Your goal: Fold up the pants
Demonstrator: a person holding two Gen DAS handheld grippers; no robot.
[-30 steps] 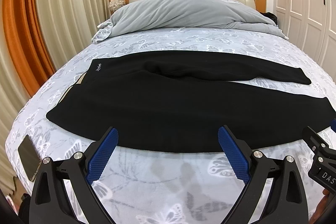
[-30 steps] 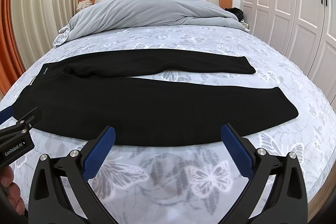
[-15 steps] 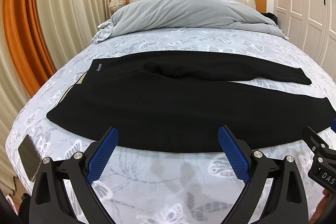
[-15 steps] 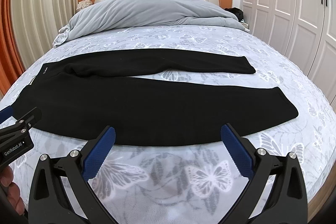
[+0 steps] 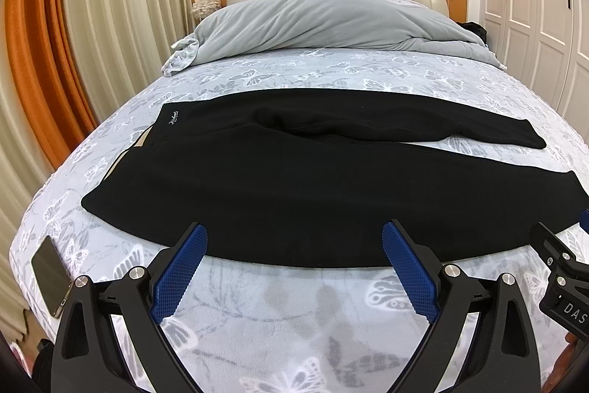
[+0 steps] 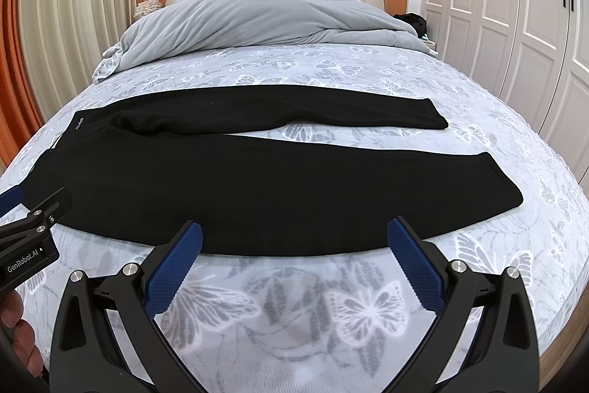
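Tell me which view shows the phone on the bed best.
The left wrist view: the phone lies dark and flat near the bed's left edge, beside the black pants. The right wrist view does not show it; that side holds only the left hand-held gripper.

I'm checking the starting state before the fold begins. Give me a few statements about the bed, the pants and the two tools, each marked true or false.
1. The black pants lie spread flat on the bed. True.
2. The left tool is shut on the pants' near edge. False: its jaws stand open, holding nothing.
3. A phone lies at the bed's left edge. True.
4. The two pant legs are stacked one upon the other. False: they lie apart, with bedspread showing between them.
5. The right tool is open. True.
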